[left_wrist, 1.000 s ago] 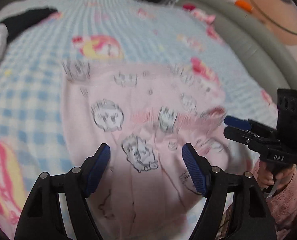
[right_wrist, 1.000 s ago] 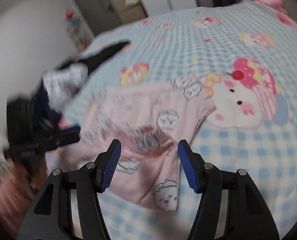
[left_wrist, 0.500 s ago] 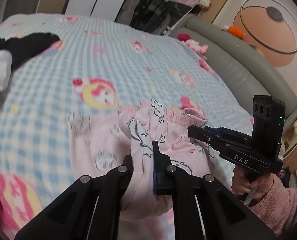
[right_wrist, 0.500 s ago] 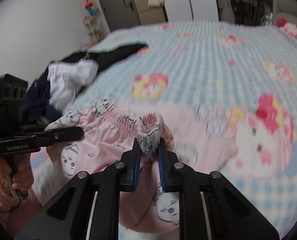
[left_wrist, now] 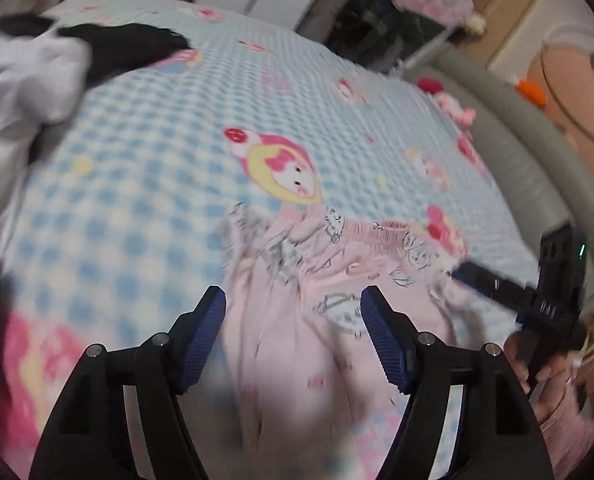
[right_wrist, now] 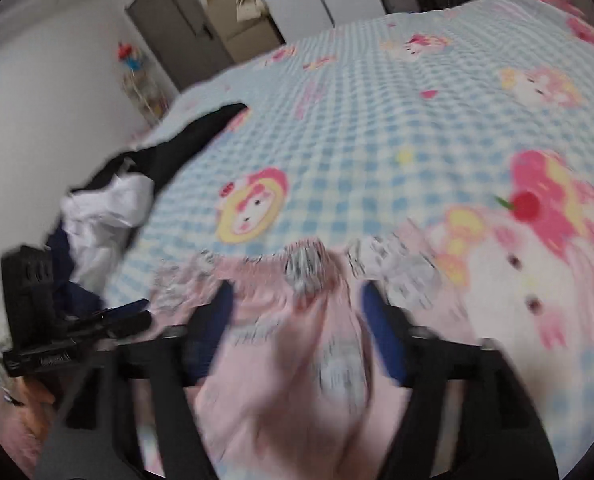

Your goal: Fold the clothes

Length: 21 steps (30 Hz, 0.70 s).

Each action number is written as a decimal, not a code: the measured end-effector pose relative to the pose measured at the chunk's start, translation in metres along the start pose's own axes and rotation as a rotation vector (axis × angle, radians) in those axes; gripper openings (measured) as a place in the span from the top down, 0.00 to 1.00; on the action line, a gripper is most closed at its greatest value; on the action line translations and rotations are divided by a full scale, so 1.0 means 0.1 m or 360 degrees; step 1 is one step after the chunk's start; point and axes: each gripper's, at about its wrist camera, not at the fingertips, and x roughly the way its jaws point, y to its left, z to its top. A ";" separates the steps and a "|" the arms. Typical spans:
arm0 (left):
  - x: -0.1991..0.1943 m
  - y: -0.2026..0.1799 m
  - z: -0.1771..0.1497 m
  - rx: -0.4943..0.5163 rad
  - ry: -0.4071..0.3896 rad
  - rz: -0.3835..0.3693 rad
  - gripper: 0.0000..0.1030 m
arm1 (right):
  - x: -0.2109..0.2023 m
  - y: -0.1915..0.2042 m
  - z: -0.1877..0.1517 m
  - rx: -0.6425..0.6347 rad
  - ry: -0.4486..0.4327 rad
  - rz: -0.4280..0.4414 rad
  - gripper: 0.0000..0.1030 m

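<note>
A pair of pale pink pyjama trousers [left_wrist: 297,320], soft knit printed with small grey cartoon figures, lies on the bed [left_wrist: 157,168] right in front of both grippers. Its gathered elastic waistband is ruffled and puckered along the far edge, and the cloth below falls in loose lengthwise folds.

The left gripper [left_wrist: 293,316] has just been opening: its black arms end in ribbed blue pads that now stand wide, the pink fabric showing between them but pressed by neither. The right gripper [right_wrist: 295,316] has likewise just been opening and stands wide over the waistband, though motion blur smears its fingers and the print beneath them. A hand in a fluffy pink sleeve grips each handle at the frame's edge.

The bed cover is a puffy, waffle-textured blue-and-white check with round pink and yellow cartoon patches. Well apart from the trousers, at the bed's far left side, lies a rumpled heap of clothes [right_wrist: 109,208]: white, black and dark navy cloth. A padded grey bed surround [left_wrist: 537,152] curves along the right.
</note>
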 end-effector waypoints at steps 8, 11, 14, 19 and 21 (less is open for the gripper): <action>0.23 0.20 -0.50 -0.0240 0.0151 -0.0020 0.30 | -0.05 -0.03 -0.70 -0.0015 0.0222 -0.0080 0.25; 0.34 0.09 -0.49 -0.0173 0.0182 -0.0003 0.31 | 0.07 -0.03 -0.71 -0.0008 0.0222 -0.0079 0.31; 0.33 -0.01 -0.43 -0.0141 0.0163 -0.0151 0.47 | 0.06 -0.04 -0.63 0.0071 0.0170 -0.0007 0.62; 0.56 0.06 -0.44 -0.0173 0.0264 -0.0201 0.51 | 0.10 -0.18 -0.53 0.0168 0.0082 -0.0003 0.69; 0.60 0.03 -0.44 -0.0171 0.0272 -0.0185 0.73 | 0.27 -0.28 -0.56 0.0234 0.0192 -0.0012 0.71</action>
